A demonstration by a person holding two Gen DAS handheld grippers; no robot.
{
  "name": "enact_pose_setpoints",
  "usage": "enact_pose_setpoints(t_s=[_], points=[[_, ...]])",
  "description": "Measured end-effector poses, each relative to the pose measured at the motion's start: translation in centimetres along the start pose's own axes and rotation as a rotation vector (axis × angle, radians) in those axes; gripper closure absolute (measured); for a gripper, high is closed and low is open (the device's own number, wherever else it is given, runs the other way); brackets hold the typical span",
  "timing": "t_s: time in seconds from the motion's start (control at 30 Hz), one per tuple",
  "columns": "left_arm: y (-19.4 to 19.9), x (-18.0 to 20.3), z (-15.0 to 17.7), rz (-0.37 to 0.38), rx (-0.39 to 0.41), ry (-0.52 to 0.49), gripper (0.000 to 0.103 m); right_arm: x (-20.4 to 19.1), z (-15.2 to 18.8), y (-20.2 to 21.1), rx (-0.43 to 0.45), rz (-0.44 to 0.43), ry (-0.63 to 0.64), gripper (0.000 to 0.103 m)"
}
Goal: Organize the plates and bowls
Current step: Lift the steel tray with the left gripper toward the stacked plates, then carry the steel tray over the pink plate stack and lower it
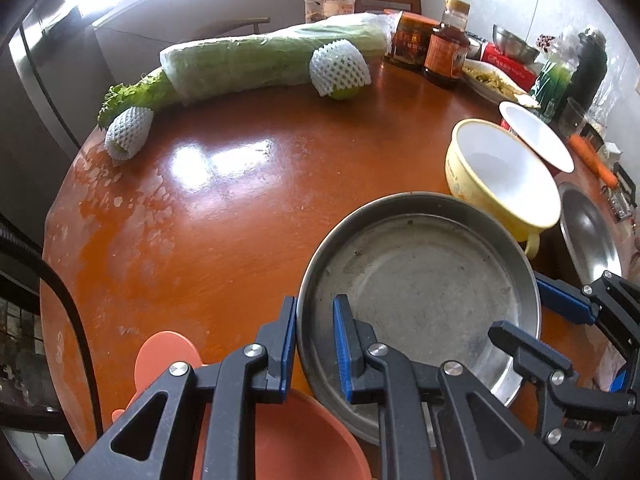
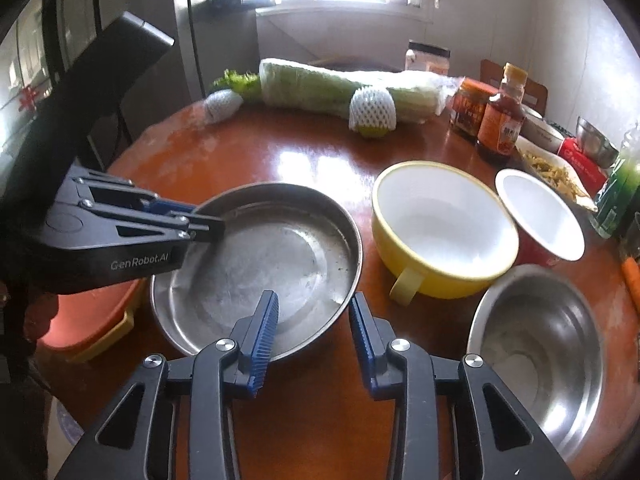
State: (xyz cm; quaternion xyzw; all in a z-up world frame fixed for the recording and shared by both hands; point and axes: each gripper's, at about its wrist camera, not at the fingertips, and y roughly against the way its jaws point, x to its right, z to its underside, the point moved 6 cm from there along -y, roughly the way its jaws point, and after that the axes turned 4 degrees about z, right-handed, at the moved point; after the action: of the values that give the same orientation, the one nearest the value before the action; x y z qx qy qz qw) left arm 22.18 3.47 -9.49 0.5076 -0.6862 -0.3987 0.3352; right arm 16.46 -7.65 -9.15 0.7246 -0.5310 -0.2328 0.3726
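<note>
Wooden round table [image 2: 304, 160], brown: we list a steel plate [image 2: 256, 268] near its left edge, left gripper [image 1: 316, 340] clamped on the rim, right gripper [image 2: 314, 332] straddling the near rim, grip unclear; yellow bowl [image 2: 440, 224] right of it.

The salmon-orange plastic bowl [image 1: 280, 440] is mostly buried under the black left gripper [image 1: 316, 344] and runs off the bottom edge. In the right wrist view that gripper's body covers most of it too, plus some yellow piece [image 2: 108, 340] beneath that I can't make out. The round steel bowl [image 2: 540, 360] gets clipped on its right side there. The orange carrot [image 2: 632, 276] is just a sliver at the frame edge. Labels on the brown sauce bottle [image 1: 446, 52] are too small to read, probably soy or vinegar.
</note>
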Motion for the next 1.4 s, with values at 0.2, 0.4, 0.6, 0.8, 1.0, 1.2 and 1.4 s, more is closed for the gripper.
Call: enact_pose_setpoints(t_s=[0.2,0.4,0.6,0.8,1.0,1.2,1.4], points=[[1.8,0.4,-0.5,0.002,0.055,0.007,0.085,0.3,-0.7,1.6,0.048,-0.005,-0.011,0.068],[3.3,0.9,-0.9,0.008,0.092,0.009,0.085,0.8,-1.4,3.1,0.087,-0.002,-0.021,0.069],[5.5,1.0,-0.9,0.000,0.134,0.013,0.085,0.8,-2.1,5.1,0.138,-0.004,-0.016,0.069],[7.5,0.6,-0.5,-0.017,0.165,0.027,0.085,0.2,-2.5,6.5,0.172,-0.016,-0.001,0.069],[9.3,-0.1,0.2,-0.038,0.187,0.045,0.085,-1.0,-2.8,7.8,0.200,-0.033,0.021,0.069],[11.4,-1.3,1.2,-0.069,0.213,0.069,0.085,-2.6,-3.4,9.0,0.226,-0.054,0.055,0.069],[13.3,-2.8,2.4,-0.106,0.231,0.102,0.085,-4.7,-4.1,9.8,0.245,-0.085,0.090,0.069]])
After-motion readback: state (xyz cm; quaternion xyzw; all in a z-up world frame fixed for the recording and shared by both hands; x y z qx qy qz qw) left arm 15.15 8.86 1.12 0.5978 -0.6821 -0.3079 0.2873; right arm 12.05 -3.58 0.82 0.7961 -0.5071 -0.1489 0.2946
